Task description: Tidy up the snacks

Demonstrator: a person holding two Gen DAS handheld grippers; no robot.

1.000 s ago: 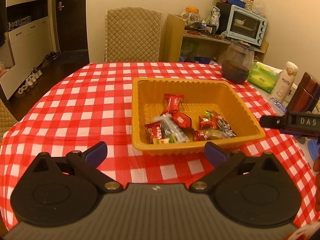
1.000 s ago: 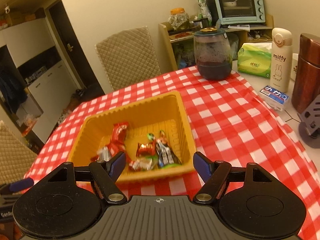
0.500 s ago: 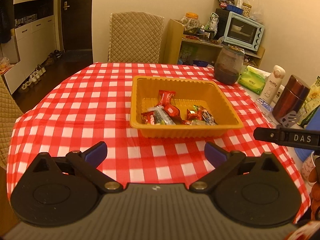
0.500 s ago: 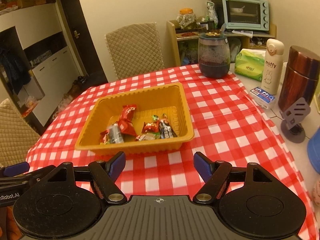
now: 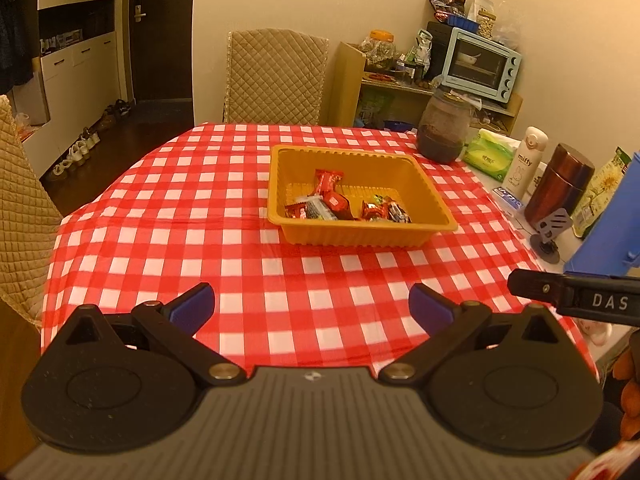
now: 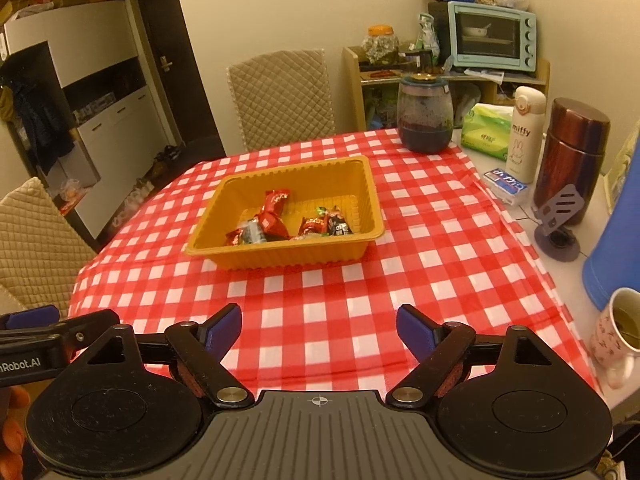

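Left view: left gripper point(image 5: 311, 307) jaws apart, nothing between them, and it's pulled back from the tray point(image 5: 404, 236), which sits mid-table toward the far edge with the snacks point(image 5: 340, 208) inside.

Right view: right gripper point(image 6: 319, 330) has just been opening, empty, also backed off. Looks done to me.

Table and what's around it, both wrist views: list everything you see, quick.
tray: one, yellow, mid-table
snacks: several, mostly red wrappers, inside tray
tablecloth: one, red-white check
glass jar: one, dark contents, far right of cloth
tissue pack: one, green
bottle: one, white
flask: one, copper-brown
mug: one, floral, near right edge
toaster oven: one, pale blue, on shelf
chairs: two, beige quilted
left gripper: open, empty
right gripper: jaws just been opening, empty
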